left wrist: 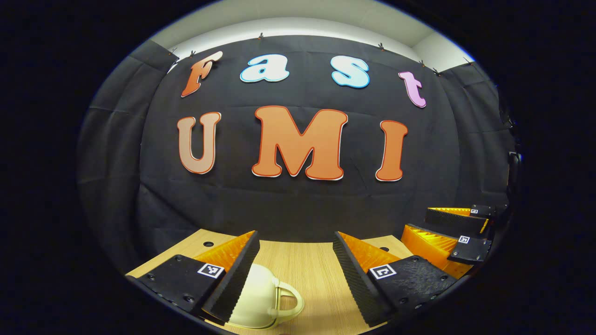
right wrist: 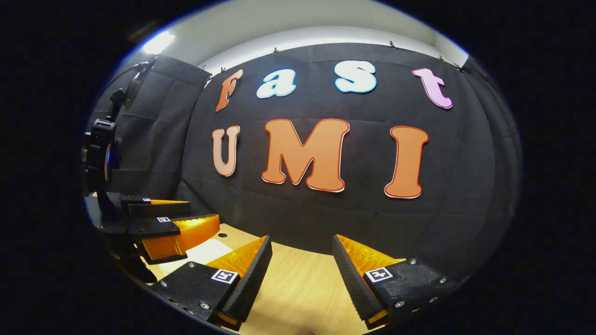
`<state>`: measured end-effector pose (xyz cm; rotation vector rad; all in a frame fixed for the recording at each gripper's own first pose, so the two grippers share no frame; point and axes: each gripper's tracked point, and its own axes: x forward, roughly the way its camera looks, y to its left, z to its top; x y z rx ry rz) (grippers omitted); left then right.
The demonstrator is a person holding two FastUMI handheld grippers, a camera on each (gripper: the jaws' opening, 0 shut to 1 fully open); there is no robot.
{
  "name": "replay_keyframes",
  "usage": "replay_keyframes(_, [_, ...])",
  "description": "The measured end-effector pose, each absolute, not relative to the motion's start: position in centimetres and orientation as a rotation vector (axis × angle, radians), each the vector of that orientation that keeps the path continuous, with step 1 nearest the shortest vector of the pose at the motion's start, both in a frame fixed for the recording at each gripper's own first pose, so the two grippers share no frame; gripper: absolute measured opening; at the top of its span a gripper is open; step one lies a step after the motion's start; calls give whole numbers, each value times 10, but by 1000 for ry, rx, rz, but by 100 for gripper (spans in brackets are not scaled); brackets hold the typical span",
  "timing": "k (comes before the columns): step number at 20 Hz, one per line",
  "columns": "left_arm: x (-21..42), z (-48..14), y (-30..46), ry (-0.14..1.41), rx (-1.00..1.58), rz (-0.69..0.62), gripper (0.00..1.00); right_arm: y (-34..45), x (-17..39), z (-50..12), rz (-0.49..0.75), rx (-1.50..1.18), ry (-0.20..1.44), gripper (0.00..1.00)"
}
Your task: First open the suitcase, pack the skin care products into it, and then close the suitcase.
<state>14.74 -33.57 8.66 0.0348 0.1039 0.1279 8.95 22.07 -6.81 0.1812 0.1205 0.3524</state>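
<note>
**Both grippers level over the table, jaws spread**

The black cloth wall (left wrist: 298, 195) takes the upper and middle frame in both views. Below it, the wooden table (left wrist: 302, 265) runs along the bottom. My left gripper (left wrist: 294, 274) points level at the wall, jaws spread and holding nothing; my right gripper (right wrist: 298, 274) is the same, and shows at the left view's lower right. A cream suitcase (left wrist: 258, 298) with a handle lies bottom centre, just beside my left finger (left wrist: 233, 279).

A cream cup (left wrist: 260, 298) with a handle lies on the light wooden counter (left wrist: 307, 274) before the black cloth wall (left wrist: 298, 204).
</note>
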Motion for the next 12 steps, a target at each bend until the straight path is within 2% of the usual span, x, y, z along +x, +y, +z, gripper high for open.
replay_keyframes(9, [151,86,-351,86,52,105,95,191,88,-79,259,156,130,85])
replay_keyframes(10, [152,84,-353,90,53,103,95,188,89,-81,248,158,136,89])
replay_keyframes(11, [152,82,-356,95,57,100,97,185,89,-83,234,162,140,85])
replay_keyframes(12, [152,81,-358,96,61,102,95,181,89,-86,221,167,146,86])
